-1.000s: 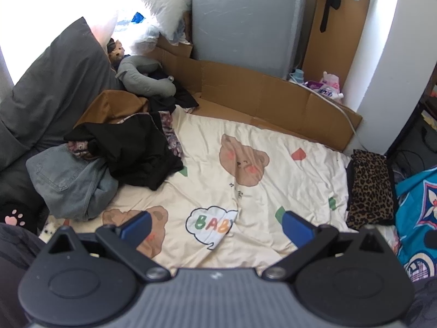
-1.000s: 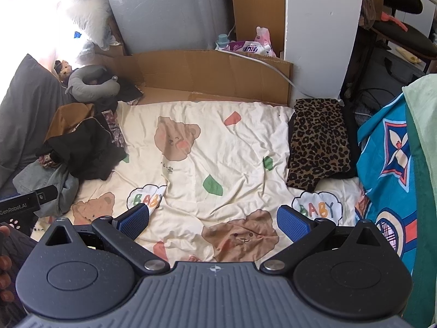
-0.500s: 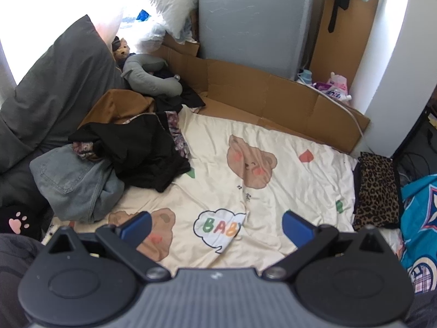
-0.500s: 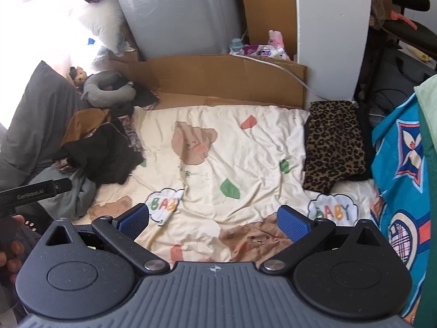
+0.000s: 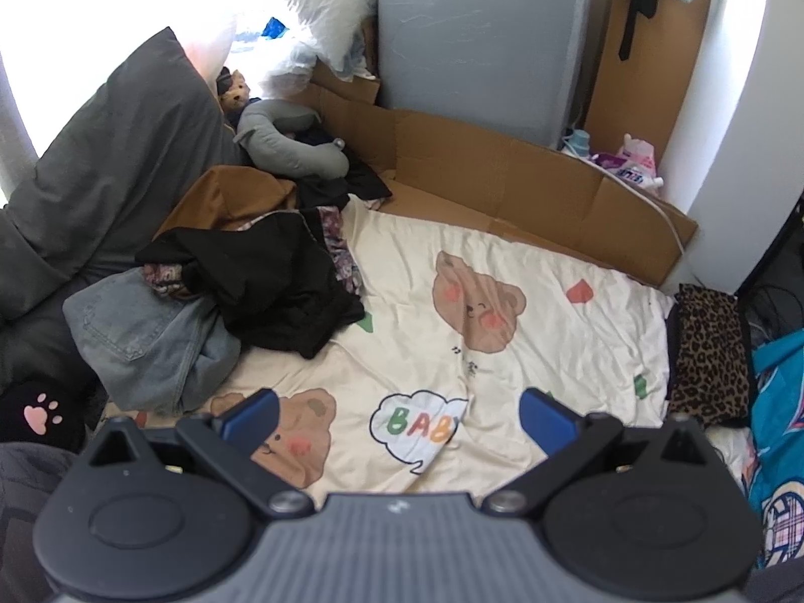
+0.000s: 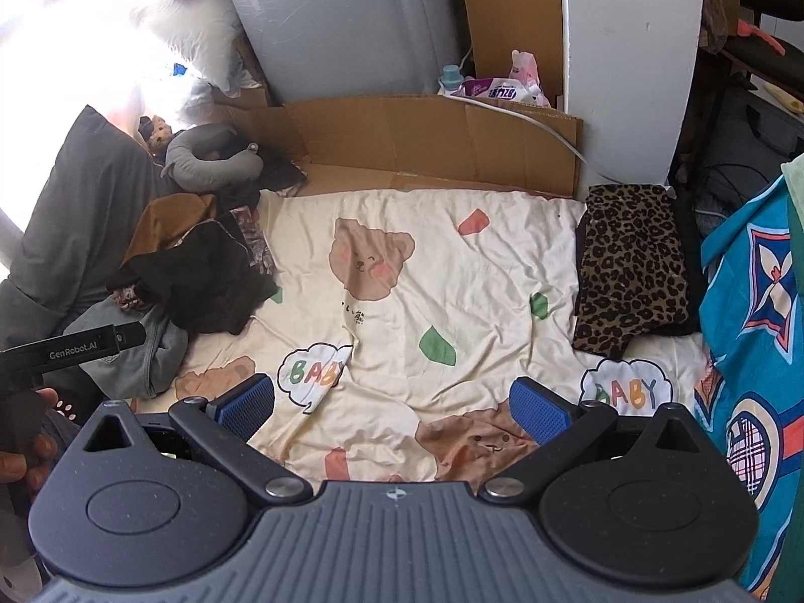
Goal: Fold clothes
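A heap of unfolded clothes lies at the left of the cream bear-print sheet (image 5: 502, 377): a black garment (image 5: 271, 286) on top, grey-blue jeans (image 5: 135, 336) in front, a brown garment (image 5: 226, 196) behind. The same black garment (image 6: 201, 281) shows in the right wrist view. A folded leopard-print garment (image 6: 630, 266) rests at the sheet's right edge, also the leopard-print garment (image 5: 708, 352). My left gripper (image 5: 399, 414) hovers open over the sheet, empty, right of the heap. My right gripper (image 6: 394, 404) is open and empty above the sheet's near part.
A grey pillow (image 5: 110, 166) and a neck pillow (image 5: 286, 140) lie behind the heap. Cardboard (image 5: 502, 186) lines the far edge below a grey panel (image 5: 477, 35). A blue patterned cloth (image 6: 748, 341) hangs at the right. A hand (image 6: 30, 447) holds the left gripper's body.
Both cameras have shifted left and slightly back, so the clothes heap sits more toward the centre. Both grippers stay open and empty.
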Motion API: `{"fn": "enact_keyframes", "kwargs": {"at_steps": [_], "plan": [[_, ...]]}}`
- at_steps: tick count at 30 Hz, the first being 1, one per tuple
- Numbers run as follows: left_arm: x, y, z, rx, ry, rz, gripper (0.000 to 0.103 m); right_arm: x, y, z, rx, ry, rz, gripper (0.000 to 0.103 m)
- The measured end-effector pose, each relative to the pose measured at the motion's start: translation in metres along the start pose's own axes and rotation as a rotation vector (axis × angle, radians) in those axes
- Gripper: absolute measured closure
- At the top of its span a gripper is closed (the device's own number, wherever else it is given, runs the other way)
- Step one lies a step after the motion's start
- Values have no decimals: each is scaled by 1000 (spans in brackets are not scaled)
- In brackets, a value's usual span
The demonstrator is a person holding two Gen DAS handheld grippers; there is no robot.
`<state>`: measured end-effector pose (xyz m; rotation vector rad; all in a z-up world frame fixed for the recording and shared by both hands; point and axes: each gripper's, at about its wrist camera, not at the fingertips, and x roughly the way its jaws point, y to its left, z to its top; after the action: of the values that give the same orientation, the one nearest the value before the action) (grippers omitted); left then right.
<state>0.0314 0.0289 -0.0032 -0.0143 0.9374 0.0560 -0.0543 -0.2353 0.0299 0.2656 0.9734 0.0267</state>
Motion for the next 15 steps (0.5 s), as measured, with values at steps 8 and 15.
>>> {"fn": "enact_keyframes", "kwargs": {"at_steps": [8, 15], "plan": [[4, 1, 4, -13, 1, 4, 0, 7, -6, 7, 1, 10, -8, 0], [11, 4, 12, -19, -1, 10, 0, 16, -10, 18, -12, 11, -14, 0]]}}
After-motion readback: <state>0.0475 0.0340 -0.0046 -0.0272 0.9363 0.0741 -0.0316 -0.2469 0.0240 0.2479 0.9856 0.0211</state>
